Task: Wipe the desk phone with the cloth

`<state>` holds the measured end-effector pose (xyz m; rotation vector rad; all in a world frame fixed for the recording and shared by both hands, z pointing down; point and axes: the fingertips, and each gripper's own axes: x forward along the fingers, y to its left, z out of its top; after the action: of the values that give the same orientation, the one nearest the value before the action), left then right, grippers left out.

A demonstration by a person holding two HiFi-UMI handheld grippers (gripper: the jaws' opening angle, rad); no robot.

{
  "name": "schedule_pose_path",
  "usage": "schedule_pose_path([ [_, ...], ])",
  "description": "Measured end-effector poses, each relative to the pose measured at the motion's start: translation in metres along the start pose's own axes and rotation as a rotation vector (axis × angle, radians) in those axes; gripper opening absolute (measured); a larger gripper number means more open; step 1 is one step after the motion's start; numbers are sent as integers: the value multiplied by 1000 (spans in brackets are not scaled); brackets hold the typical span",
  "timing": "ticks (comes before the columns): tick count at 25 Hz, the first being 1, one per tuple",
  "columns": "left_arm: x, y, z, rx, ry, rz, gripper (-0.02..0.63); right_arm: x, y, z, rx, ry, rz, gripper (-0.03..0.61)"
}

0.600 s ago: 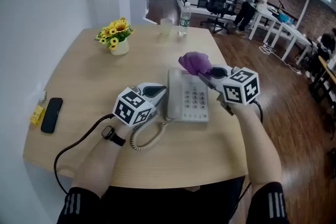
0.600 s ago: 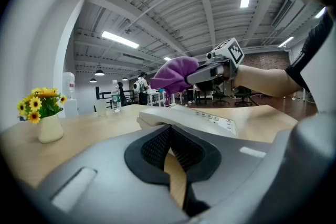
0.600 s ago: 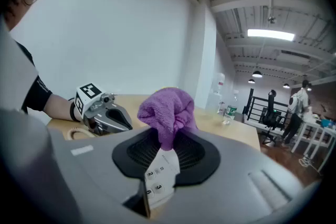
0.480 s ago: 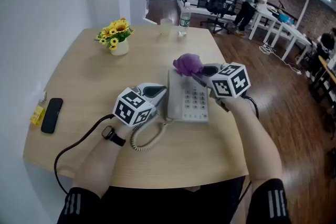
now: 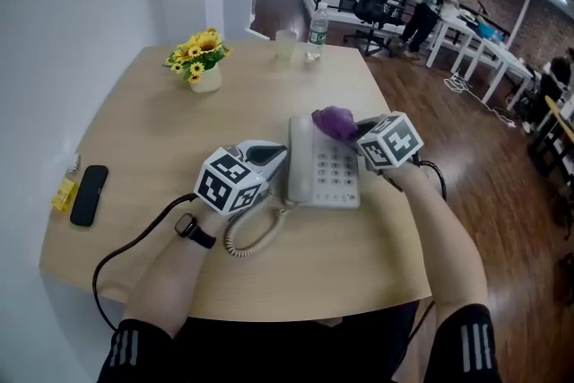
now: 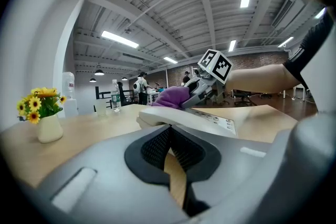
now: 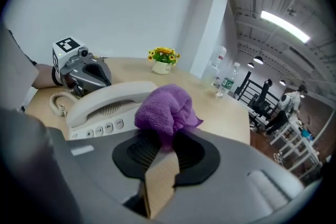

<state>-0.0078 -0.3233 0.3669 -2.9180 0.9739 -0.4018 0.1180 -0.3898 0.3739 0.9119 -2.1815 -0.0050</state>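
A white desk phone (image 5: pixel 323 166) lies in the middle of the wooden table, its handset (image 7: pixel 113 99) on the left side of its cradle. My right gripper (image 5: pixel 348 130) is shut on a bunched purple cloth (image 5: pixel 334 122), which sits on the phone's far right corner above the keypad. In the right gripper view the cloth (image 7: pixel 165 110) bulges out from between the jaws of the right gripper (image 7: pixel 164 141). My left gripper (image 5: pixel 269 159) rests at the phone's left edge beside the handset. It (image 6: pixel 169 131) is shut with nothing in it, and the handset (image 6: pixel 178 118) lies just ahead.
The phone's coiled cord (image 5: pixel 251 233) curls toward the near edge. A vase of yellow flowers (image 5: pixel 203 67) stands far left; a water bottle (image 5: pixel 315 33) and a cup (image 5: pixel 285 47) stand at the far edge. A black mobile phone (image 5: pixel 88 195) lies at the left edge. People work at distant desks.
My right gripper swung left with the cloth, then came down onto the phone's far right corner. The left gripper has stayed where it was.
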Motion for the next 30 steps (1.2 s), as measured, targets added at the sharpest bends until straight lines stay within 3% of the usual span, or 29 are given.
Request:
schedule_pose_path([
  [8, 0, 0, 1, 1, 0, -1, -6, -34, -51, -47, 48, 83, -132, 81],
  [15, 0, 1, 1, 0, -1, 1, -6, -35, -67, -22, 81, 9, -161, 81],
  [20, 0, -1, 1, 7, 1, -2, -6, -12, -46, -36, 14, 102, -105, 81],
  [30, 0, -1, 2, 14, 1, 0, -6, -43, 23, -65, -50, 55, 9, 81],
])
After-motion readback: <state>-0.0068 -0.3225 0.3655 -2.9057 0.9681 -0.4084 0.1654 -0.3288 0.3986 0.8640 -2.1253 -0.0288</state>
